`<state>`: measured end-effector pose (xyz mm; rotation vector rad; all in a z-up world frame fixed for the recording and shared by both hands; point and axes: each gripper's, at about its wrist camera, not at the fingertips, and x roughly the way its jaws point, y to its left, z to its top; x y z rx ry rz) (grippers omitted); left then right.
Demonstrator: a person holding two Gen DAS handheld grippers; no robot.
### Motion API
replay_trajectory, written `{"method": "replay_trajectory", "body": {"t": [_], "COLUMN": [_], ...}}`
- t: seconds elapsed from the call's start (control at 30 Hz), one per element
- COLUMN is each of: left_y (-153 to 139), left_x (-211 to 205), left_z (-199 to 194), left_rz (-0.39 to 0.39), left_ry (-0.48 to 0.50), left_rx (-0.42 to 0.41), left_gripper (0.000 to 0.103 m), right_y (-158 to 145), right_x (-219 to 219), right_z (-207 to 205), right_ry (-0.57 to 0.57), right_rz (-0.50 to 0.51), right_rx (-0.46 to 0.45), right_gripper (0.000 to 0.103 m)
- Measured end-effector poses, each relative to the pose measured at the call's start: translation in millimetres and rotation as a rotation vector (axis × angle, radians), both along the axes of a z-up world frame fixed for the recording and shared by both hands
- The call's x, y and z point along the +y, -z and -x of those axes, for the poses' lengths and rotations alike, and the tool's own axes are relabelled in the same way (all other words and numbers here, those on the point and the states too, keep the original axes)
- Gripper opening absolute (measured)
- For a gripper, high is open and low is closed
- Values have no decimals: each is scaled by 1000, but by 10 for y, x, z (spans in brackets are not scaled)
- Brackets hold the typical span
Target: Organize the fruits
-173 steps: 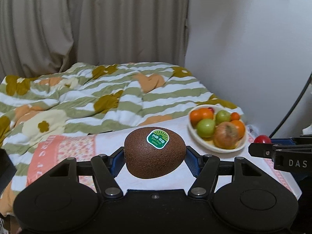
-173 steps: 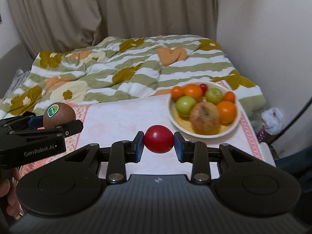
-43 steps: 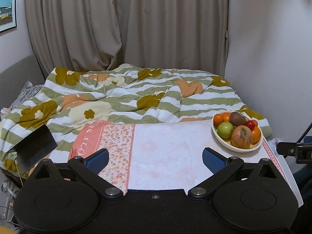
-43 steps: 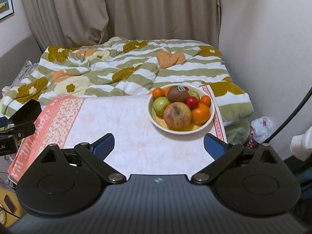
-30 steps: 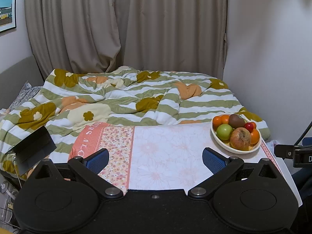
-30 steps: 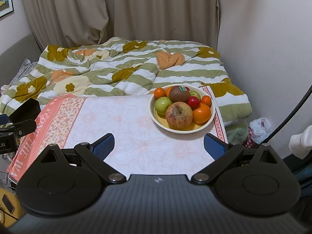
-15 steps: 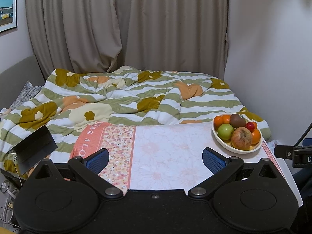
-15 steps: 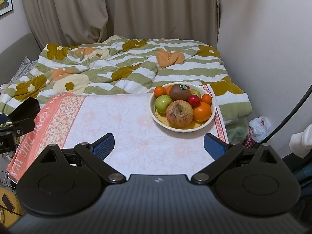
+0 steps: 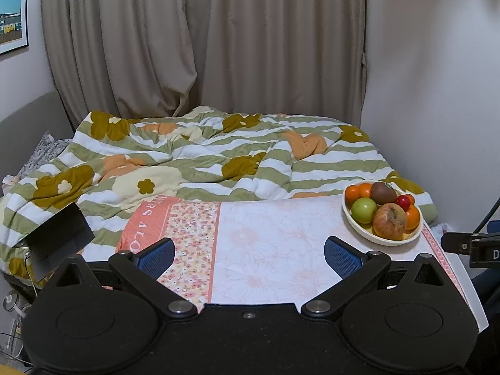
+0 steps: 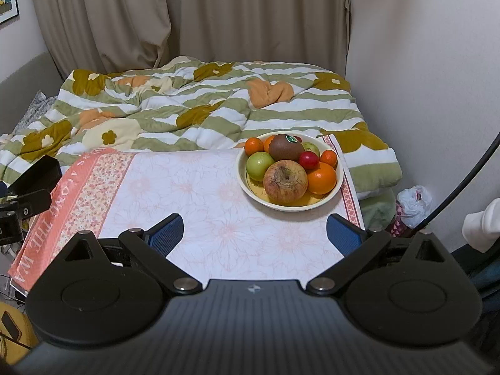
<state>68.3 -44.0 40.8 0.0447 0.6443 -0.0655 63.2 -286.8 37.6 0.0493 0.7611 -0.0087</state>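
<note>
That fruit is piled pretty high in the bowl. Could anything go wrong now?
Possibly. The kiwi sits on top of the heap in the bowl, and the small red fruit is perched between others; a bump might roll either out. The bowl also stands near the table's right edge, beside the drop to the floor.

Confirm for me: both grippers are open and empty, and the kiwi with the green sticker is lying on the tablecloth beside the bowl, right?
Not quite. The kiwi sits in the bowl on top of the other fruit, as the right wrist view shows. Left gripper and right gripper are open and empty.
</note>
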Motion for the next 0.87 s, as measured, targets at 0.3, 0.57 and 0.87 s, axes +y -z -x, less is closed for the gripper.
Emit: {"method": "replay_trajectory", "body": {"t": [0.3, 0.57, 0.87], "left_y": [-13, -43, -29], "left_x": [-10, -12, -13], "left_z": [31, 92, 92], "left_rz": [4, -9, -24], "left_ry": [10, 16, 31], "left_rx": [-10, -45, -34], "left_gripper": [103, 103, 103], "right_y": [8, 4, -8], "right_x": [-8, -4, 16], "right_z": [-13, 20, 69], "right_ry": [6, 14, 32], "right_rz": [-1, 1, -6], "right_rx": [-3, -4, 3], "right_gripper": [103, 103, 103]}}
